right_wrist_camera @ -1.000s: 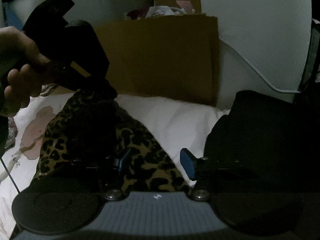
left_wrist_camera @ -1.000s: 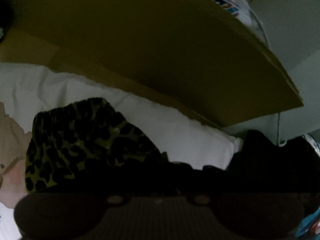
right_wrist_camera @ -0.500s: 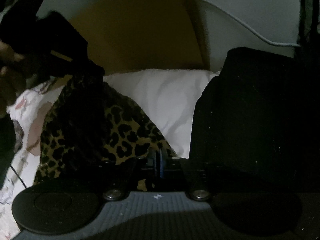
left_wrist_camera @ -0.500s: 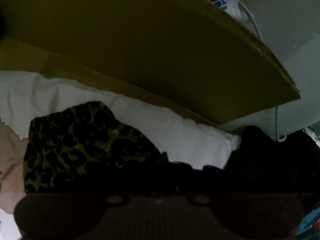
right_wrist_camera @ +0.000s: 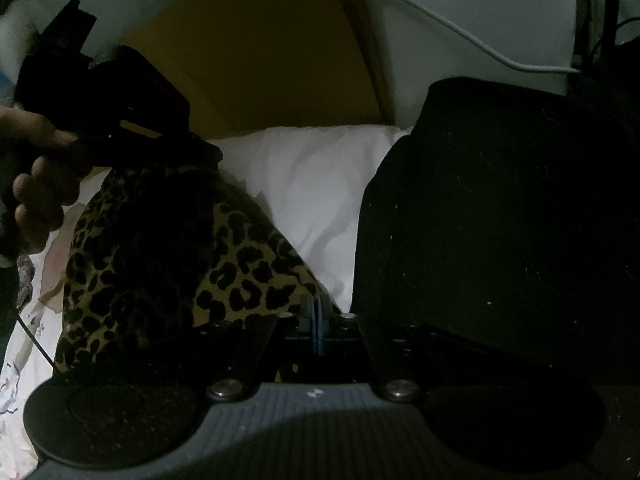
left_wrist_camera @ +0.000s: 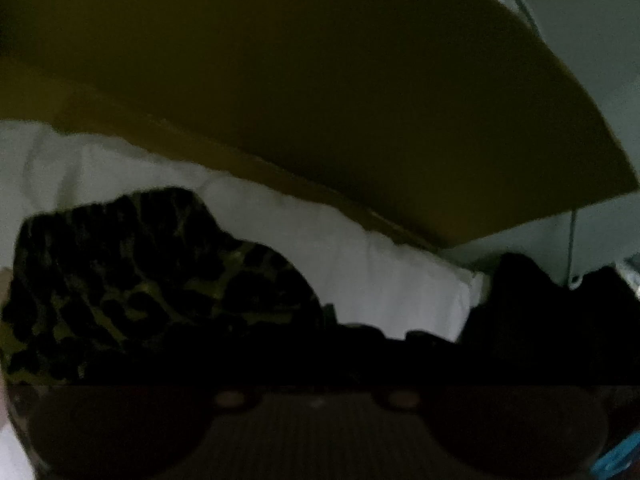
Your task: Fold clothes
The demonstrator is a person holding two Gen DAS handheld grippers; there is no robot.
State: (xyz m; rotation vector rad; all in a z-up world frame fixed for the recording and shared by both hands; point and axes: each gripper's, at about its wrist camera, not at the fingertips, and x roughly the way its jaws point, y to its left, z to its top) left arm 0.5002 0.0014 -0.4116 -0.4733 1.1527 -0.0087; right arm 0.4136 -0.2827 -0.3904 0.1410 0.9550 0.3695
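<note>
Both my grippers pinch the leopard-print garment [right_wrist_camera: 168, 264]: right gripper [right_wrist_camera: 317, 318] clamps its near corner, left gripper [right_wrist_camera: 188, 148] its far end. I'd keep tension even.

Two garments [right_wrist_camera: 168, 264] [right_wrist_camera: 500, 220], one pillow [right_wrist_camera: 308, 200]

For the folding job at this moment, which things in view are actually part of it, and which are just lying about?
In the job:
- leopard-print garment
- right hand-held gripper, shut at the garment's corner
- left hand-held gripper, at the garment's far end; its jaws are hidden

Lying about:
- black garment pile
- white pillow
- cardboard sheet
- white cable
- floral sheet
</note>
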